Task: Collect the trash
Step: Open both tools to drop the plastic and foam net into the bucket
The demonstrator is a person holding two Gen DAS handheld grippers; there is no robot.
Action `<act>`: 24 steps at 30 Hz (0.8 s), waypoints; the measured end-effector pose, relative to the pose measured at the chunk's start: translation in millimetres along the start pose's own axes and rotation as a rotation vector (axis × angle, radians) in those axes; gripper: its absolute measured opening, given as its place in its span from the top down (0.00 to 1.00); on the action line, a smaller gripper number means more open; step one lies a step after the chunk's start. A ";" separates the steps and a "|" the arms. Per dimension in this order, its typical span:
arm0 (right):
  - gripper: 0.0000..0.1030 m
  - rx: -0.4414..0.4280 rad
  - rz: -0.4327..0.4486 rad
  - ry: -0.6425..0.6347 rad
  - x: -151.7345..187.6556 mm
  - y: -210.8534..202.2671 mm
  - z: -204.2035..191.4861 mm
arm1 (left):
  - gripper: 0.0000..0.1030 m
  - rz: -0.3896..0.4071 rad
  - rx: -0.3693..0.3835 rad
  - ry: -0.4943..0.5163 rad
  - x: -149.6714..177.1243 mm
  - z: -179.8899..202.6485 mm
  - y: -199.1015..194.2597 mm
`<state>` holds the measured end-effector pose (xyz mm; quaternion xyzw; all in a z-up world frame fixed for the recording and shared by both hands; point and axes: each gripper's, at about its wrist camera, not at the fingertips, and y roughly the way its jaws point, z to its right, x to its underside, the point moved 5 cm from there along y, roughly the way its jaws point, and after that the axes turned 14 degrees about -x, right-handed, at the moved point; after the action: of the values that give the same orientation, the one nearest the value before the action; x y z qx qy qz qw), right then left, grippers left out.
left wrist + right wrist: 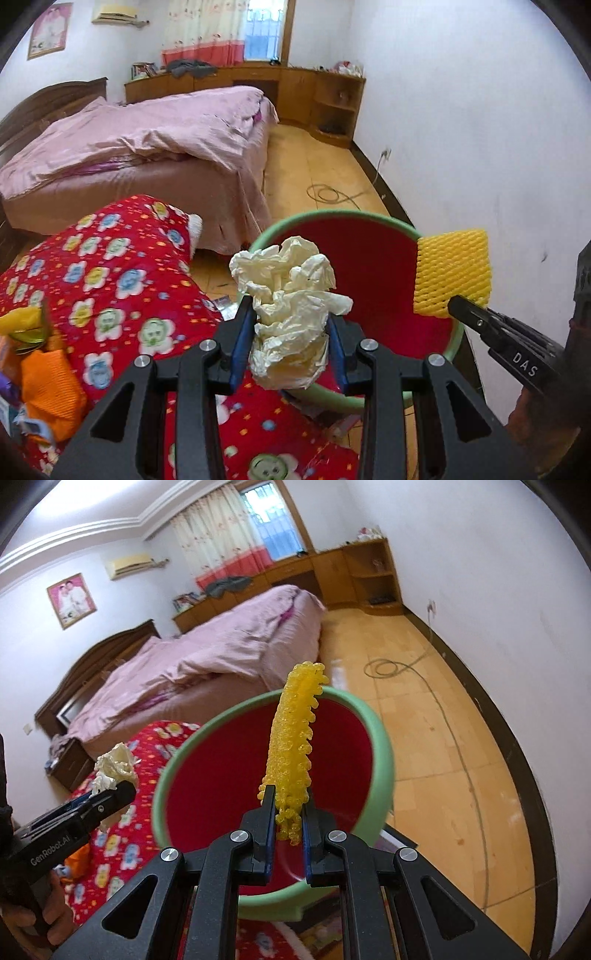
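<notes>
My left gripper [291,317] is shut on a crumpled white paper wad [291,295], held over the near rim of a bin with a green rim [332,214] and red inside. My right gripper [290,801] is shut on a yellow foam fruit net [295,738], held upright over the same bin [384,746]. In the left wrist view the net [452,273] hangs at the bin's right edge. In the right wrist view the paper wad [114,768] sits left of the bin in the left gripper.
A red patterned quilt [122,280] lies left of the bin, with orange and yellow wrappers [44,369] on it at far left. A pink bed [147,140] stands behind. A cable [424,686] coils on the wooden floor by the right wall.
</notes>
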<state>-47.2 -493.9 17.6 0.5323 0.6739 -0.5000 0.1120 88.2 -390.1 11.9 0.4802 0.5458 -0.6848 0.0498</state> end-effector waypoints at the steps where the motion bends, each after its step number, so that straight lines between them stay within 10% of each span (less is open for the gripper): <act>1: 0.89 0.008 -0.005 0.004 1.0 1.6 1.6 | 0.65 -0.010 0.005 0.003 1.6 2.1 5.7; 24: 0.79 0.017 -0.019 0.062 8.1 8.5 17.4 | 0.45 -0.082 0.022 0.000 18.4 14.2 20.7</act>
<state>-50.0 -503.3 -0.9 0.5421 0.6778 -0.4900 0.0818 82.1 -401.2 -16.4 0.4578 0.5576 -0.6922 0.0165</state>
